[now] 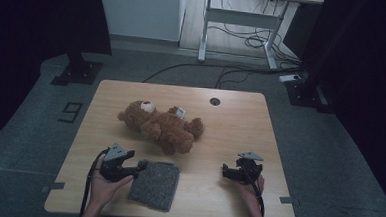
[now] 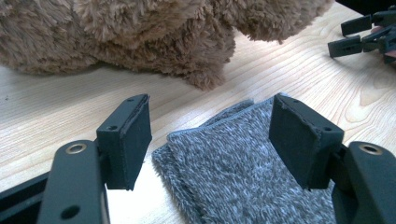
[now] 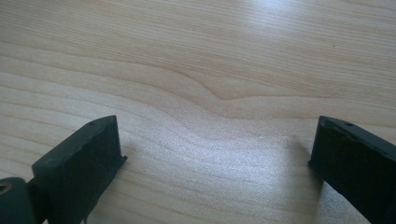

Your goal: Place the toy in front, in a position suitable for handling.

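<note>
A brown teddy bear (image 1: 162, 124) lies on its side in the middle of the wooden table (image 1: 230, 120); its fur (image 2: 154, 37) spans the top of the left gripper view. A folded grey fuzzy cloth (image 1: 155, 183) lies near the front edge. My left gripper (image 1: 140, 165) sits at the cloth's left corner, open. In the left gripper view the cloth (image 2: 229, 158) lies between the spread jaws of the left gripper (image 2: 210, 116), and the pads are not touching it. My right gripper (image 1: 225, 170) stands open over bare wood at the front right, with nothing between the jaws of the right gripper (image 3: 217, 135).
A round cable hole (image 1: 215, 101) sits near the table's far edge. Beyond the table are a white desk frame (image 1: 241, 16), floor cables (image 1: 244, 41) and dark stand bases (image 1: 77, 72). The right gripper (image 2: 364, 35) appears at the top right of the left gripper view.
</note>
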`<state>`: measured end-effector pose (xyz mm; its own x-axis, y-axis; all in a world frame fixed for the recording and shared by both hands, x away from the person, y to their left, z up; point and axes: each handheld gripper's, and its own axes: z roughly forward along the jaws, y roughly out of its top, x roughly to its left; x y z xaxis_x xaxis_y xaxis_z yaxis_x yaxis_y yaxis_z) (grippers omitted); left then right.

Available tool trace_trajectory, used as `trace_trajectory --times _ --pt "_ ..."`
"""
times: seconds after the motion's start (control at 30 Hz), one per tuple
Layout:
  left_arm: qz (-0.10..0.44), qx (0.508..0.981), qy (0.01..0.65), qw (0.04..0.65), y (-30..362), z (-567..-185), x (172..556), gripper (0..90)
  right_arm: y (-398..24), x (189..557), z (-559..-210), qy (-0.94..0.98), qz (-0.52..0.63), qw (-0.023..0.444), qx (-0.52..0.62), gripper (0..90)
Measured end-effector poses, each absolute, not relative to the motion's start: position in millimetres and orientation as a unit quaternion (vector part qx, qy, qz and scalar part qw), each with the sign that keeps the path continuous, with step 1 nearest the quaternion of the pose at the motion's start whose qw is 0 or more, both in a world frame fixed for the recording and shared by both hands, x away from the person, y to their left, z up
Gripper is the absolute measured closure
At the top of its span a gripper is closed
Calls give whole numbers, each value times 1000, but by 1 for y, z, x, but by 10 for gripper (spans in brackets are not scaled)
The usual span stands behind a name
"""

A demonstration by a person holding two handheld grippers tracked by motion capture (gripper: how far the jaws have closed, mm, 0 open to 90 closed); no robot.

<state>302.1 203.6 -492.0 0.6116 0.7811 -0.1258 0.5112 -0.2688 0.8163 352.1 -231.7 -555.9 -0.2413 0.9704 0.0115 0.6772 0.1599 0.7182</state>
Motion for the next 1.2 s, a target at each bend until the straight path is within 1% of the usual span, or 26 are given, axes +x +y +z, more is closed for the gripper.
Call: trace_trajectory --times 0.23,0.33,0.37,0.4,0.53,0.63,0.67,0.77,0.9,0.93,0.97,1.0,1.17,1.2 --pt "151 779 417 443 205 -492 303 300 -231 352 -556 724 310 236 569 10" --pt "154 779 418 442 204 -492 302 300 -232 351 -556 719 312 238 573 35" --pt "164 779 420 436 203 -493 302 300 -232 351 -555 718 314 239 574 46" --pt "172 779 420 433 203 -493 302 300 -232 350 -555 717 315 240 573 61" --pt "178 774 423 436 202 -492 302 293 -231 346 -550 705 353 245 564 126" --pt "181 773 425 435 202 -492 304 287 -229 343 -544 702 378 247 551 130" --pt "186 777 424 427 201 -492 309 284 -223 341 -538 702 400 242 537 130" --pt "191 778 422 424 198 -489 316 284 -216 338 -532 705 423 231 521 130" --pt "212 781 412 419 190 -484 340 283 -202 337 -525 706 448 211 507 130" --pt "212 781 412 419 190 -484 340 278 -202 337 -525 706 448 211 507 130" --pt "213 783 411 416 188 -483 348 273 -192 339 -519 709 462 199 494 130" --pt "217 783 411 413 187 -483 352 270 -188 339 -517 711 464 199 490 130" --pt "224 778 410 420 184 -483 363 240 -166 344 -506 723 475 193 463 130" --pt "218 782 400 426 181 -482 366 235 -161 345 -503 724 480 187 459 130"
